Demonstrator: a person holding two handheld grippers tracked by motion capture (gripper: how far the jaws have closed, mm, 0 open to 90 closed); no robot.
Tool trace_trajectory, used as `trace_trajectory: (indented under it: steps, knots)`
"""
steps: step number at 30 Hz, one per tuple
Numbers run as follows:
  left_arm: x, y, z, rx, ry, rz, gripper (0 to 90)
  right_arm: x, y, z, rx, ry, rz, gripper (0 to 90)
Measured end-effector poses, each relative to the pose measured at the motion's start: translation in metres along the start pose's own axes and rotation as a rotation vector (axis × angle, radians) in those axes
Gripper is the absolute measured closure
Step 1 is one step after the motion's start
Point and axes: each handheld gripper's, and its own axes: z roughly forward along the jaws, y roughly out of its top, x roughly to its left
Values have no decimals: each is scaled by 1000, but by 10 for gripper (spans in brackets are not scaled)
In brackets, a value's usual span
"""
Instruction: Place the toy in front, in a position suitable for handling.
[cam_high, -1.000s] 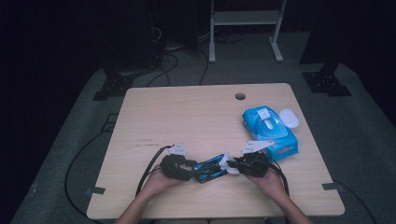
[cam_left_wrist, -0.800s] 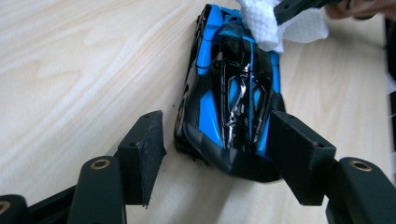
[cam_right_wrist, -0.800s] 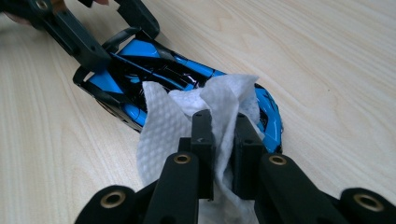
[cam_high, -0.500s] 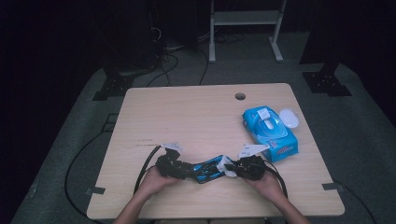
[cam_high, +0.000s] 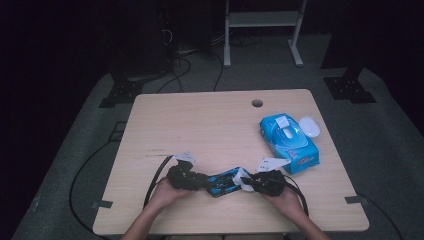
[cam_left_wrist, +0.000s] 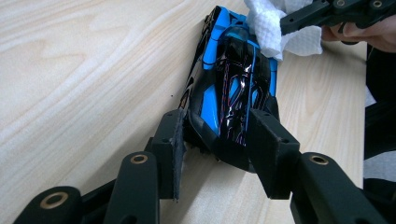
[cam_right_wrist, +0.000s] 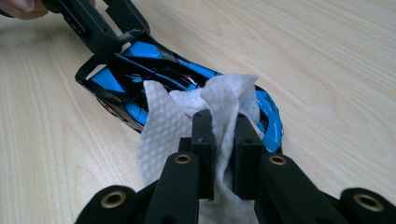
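The left gripper (cam_left_wrist: 212, 140) has just been closing onto the toy car's (cam_left_wrist: 231, 88) tail; the right gripper (cam_right_wrist: 219, 140) pinches a wipe (cam_right_wrist: 163, 135). Hard rubbing could twist the car loose.

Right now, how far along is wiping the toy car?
Done: white paper wipe pinched in the right claw. In hand: the left claw, whose jaws have just been closing, grips the blue-and-black toy car; the wipe rests on its other end. Left: wiping the body.

Black tongs (cam_left_wrist: 217, 135) with brass-ringed pivots, flat square pads, black trailing cables, pale three-cornered top plates.
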Motion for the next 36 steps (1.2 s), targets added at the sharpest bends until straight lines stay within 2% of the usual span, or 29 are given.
trace_trajectory:
  steps: [3,5,6,7,13,14,15,19,22,23,24,26,27,30,33,36]
  knots:
    - [4,-2,0,33,-54,-69,499,1,0,0,1,-5,-1,816]
    - [5,-4,0,41,-81,-103,498,2,-1,0,-2,-5,1,816]
    - [5,-4,0,41,-81,-103,501,2,-1,-1,-3,-5,2,816]
    - [5,-4,1,49,-102,-120,529,2,-1,-1,-4,-5,1,815]
    - [7,0,3,48,-101,-115,582,1,-3,-2,-14,0,14,815]
    - [7,0,2,44,-97,-105,582,1,-3,-2,-14,0,14,815]
    - [5,0,1,28,-86,-71,617,1,-4,-3,-14,5,15,815]
    - [-2,-2,0,-3,-58,-12,619,2,-6,-6,-14,6,12,814]
    - [-10,-4,0,-26,-24,50,622,3,-5,-9,0,17,7,813]
    - [-10,-4,0,-26,-24,50,621,3,-5,-9,0,17,7,813]
    - [-14,-5,0,-33,-10,77,621,2,-5,-11,2,22,3,813]
    - [-20,-7,0,-52,15,124,622,-3,-5,-18,-5,-4,11,813]
    - [-20,-7,0,-52,15,124,621,-3,-5,-18,-5,-4,11,813]
    - [-27,-8,0,-58,50,188,621,-20,-3,-28,-33,-25,46,805]
    - [-33,-9,0,-66,77,233,621,-29,0,-29,-25,8,58,782]
    - [-38,-12,0,-76,100,272,620,-35,4,-25,-2,49,55,709]
